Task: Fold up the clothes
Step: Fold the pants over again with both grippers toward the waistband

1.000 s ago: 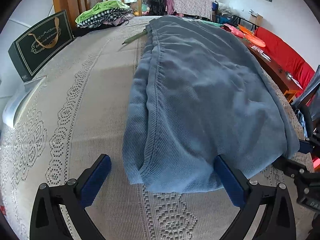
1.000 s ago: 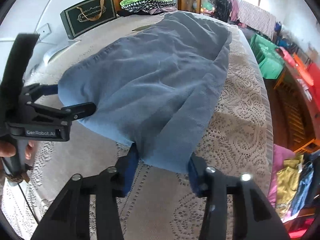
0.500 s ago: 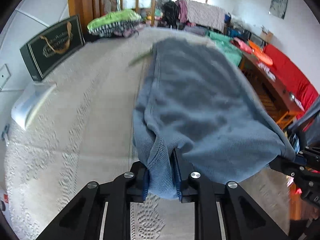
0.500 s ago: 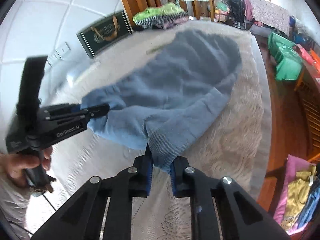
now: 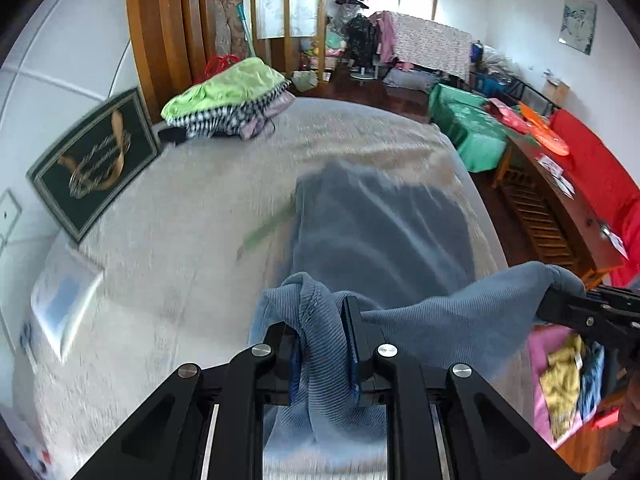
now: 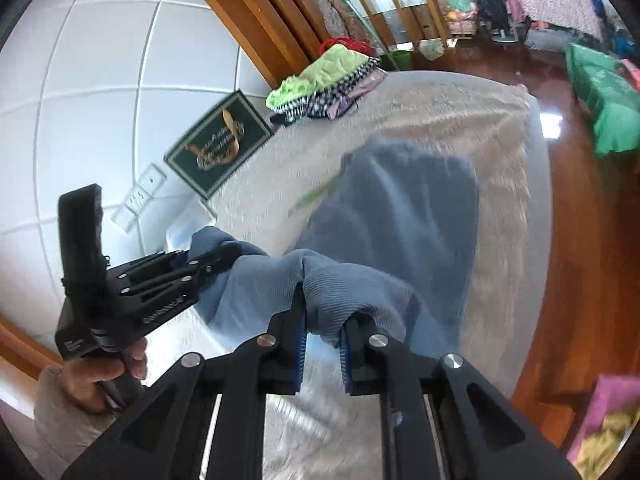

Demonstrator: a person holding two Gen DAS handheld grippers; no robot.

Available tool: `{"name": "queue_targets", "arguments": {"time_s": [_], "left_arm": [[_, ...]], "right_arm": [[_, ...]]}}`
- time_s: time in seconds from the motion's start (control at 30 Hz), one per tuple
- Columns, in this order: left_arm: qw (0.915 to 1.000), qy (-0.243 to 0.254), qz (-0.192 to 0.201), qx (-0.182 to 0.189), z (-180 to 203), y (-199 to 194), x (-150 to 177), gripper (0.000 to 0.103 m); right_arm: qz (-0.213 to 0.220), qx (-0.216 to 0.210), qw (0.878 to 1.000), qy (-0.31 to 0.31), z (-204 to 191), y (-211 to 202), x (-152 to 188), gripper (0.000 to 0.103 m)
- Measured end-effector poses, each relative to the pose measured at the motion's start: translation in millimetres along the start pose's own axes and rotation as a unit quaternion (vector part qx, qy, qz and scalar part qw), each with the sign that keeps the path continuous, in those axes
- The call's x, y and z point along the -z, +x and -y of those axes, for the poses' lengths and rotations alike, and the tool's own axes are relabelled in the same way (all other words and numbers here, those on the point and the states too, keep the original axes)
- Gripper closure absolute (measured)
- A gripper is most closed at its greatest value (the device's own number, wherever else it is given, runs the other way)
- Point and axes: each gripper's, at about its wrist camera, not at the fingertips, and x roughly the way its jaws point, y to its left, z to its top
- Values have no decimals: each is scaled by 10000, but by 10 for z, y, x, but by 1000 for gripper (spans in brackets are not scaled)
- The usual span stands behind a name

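Note:
A blue knit garment (image 5: 380,232) lies along the lace-covered table (image 5: 168,240), its near end lifted. My left gripper (image 5: 322,344) is shut on the near-left corner of the blue garment (image 6: 392,220). My right gripper (image 6: 322,336) is shut on the near-right corner. The hem hangs between the two grippers, above the table. The right gripper also shows in the left wrist view (image 5: 560,300), and the left gripper in the right wrist view (image 6: 216,256). The far part of the garment rests on the table, blurred by motion.
A pile of folded clothes (image 5: 228,100) with a green top sits at the table's far end. A dark gift bag (image 5: 96,160) leans on the left wall. A green stick (image 5: 268,228) lies beside the garment. A wooden bench (image 5: 560,208) and red sofa (image 5: 600,176) stand right.
Both grippers closed on the garment's near corners and lifted them up off the table. The near end now hangs raised and the garment looks shorter on the table.

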Motion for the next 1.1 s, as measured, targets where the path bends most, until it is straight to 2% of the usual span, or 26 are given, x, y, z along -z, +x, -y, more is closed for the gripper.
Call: {"name": "queue_targets", "arguments": {"time_s": [0.1, 0.2, 0.3, 0.37, 0.4, 0.43, 0.47, 0.5, 0.53, 0.57, 0.63, 0.77, 0.87, 0.93, 1.0, 1.1], "left_arm": [[9998, -49, -111, -129, 66, 395, -560, 84], [9990, 41, -340, -285, 139, 917, -1121, 84], [9979, -101, -610, -171, 165, 1404, -1563, 84], [9967, -165, -781, -177, 162, 1590, -1720, 78], [9960, -192, -856, -185, 160, 1667, -1790, 65], [9959, -194, -850, -229, 149, 1686, -1843, 42], [9964, -173, -775, -303, 131, 1654, -1884, 29], [9967, -152, -701, -378, 112, 1623, -1924, 9], [9971, -177, -606, -416, 70, 1553, -1973, 4], [9972, -230, -534, -461, 14, 1461, -2009, 3], [9965, -321, -454, -618, -85, 1294, -2049, 3], [9933, -393, -567, -930, -130, 973, -1774, 3], [9908, -417, -710, -1077, -3, 839, -1335, 3], [9896, -557, -808, -1056, 90, 795, -984, 3], [9879, -765, -878, -1020, 169, 797, -708, 3], [9819, -1263, -993, -1007, 268, 874, -358, 3]], "right_arm": [[-113, -294, 9994, 113, 351, 225, -481, 90], [-327, -486, 9970, 502, 827, 521, -904, 90], [-679, -483, 9910, 1047, 1331, 796, -1143, 88], [-1059, -649, 9814, 1464, 1603, 987, -1205, 84], [-1248, -732, 9753, 1671, 1738, 1082, -1236, 77], [-1435, -813, 9683, 1876, 1874, 1177, -1267, 74], [-1562, -902, 9628, 2014, 1971, 1235, -1289, 67], [-1594, -982, 9615, 2012, 2002, 1228, -1301, 53], [-1621, -999, 9627, 1922, 2014, 1202, -1322, 45], [-1631, -965, 9657, 1773, 2010, 1159, -1351, 35], [-1638, -889, 9717, 1452, 1975, 1065, -1417, 32], [-1495, -601, 9856, 520, 1778, 750, -1537, 32], [-1228, -199, 9919, -245, 1581, 489, -1557, 32], [-1040, 22, 9920, -712, 1428, 375, -1555, 38], [-1026, -59, 9897, -996, 1297, 350, -1534, 60], [-1267, -414, 9816, -1367, 1070, 528, -1497, 64]]}}
